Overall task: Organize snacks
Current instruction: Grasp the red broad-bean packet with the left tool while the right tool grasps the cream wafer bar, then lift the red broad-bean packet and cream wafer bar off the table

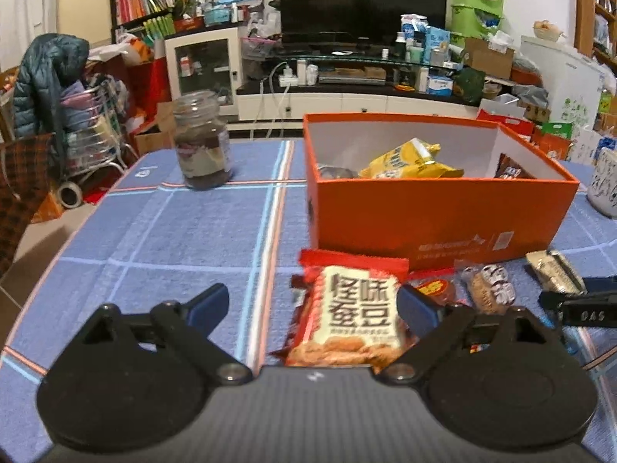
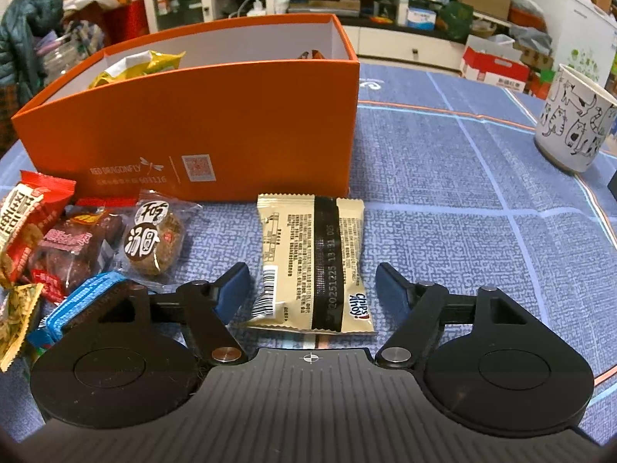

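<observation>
An orange box (image 1: 435, 212) stands on the blue tablecloth and holds a yellow packet (image 1: 408, 160) and other snacks. My left gripper (image 1: 312, 305) is open, low over the cloth, with a red broad-bean packet (image 1: 354, 316) lying between its fingers nearer the right one. My right gripper (image 2: 313, 289) is open around a beige Chips Ahoy packet (image 2: 312, 262) that lies flat before the box (image 2: 216, 123). Loose snacks lie at the left: a round pastry (image 2: 154, 239), a red-brown packet (image 2: 73, 247) and a blue packet (image 2: 85, 301).
A glass jar (image 1: 202, 139) stands at the back left of the table. A white cat-print cup (image 2: 574, 119) stands at the right. The table's left edge drops to the floor beside a cluttered room with a TV stand (image 1: 347, 96).
</observation>
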Available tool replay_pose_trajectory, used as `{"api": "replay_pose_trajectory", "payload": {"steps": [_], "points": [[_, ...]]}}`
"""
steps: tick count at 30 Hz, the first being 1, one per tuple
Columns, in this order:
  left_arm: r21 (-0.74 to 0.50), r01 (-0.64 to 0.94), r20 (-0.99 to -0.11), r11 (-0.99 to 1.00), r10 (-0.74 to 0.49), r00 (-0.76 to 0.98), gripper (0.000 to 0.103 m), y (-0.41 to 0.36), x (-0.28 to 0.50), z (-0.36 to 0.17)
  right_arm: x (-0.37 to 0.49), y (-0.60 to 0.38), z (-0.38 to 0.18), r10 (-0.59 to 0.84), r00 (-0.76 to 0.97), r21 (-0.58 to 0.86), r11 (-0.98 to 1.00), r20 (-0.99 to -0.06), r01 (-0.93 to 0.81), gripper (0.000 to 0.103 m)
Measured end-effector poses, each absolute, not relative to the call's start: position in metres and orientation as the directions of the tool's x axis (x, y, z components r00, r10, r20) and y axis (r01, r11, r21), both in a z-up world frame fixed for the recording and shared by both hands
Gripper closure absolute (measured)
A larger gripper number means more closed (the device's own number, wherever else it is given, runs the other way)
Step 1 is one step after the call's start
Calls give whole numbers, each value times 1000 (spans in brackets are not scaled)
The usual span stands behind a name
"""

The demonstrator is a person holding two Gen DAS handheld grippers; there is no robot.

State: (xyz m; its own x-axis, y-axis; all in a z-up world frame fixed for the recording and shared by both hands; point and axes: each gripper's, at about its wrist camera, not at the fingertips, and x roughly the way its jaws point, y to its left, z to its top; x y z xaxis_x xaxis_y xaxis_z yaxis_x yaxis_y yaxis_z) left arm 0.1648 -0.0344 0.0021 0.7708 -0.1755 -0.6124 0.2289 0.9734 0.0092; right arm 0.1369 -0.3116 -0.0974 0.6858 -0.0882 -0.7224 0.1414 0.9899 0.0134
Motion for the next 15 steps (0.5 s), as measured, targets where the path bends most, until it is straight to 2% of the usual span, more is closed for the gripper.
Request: {"api": "replay_pose_trajectory", "payload": {"steps": [3,6,15], "points": [[-34,254,-624,967,-219,750,13,-40,172,0,137,-310,-99,-84,686,11,991,-723,132,34],[-72,261,-654,963,-243,716,31,-46,181,-8,137,-309,-99,-80,687,11,992,-722,127,31],[-23,247,-687,969,-195,700,30,-55,187,-25,140,-314,-99,-72,688,14,993,-722,118,28]]}}
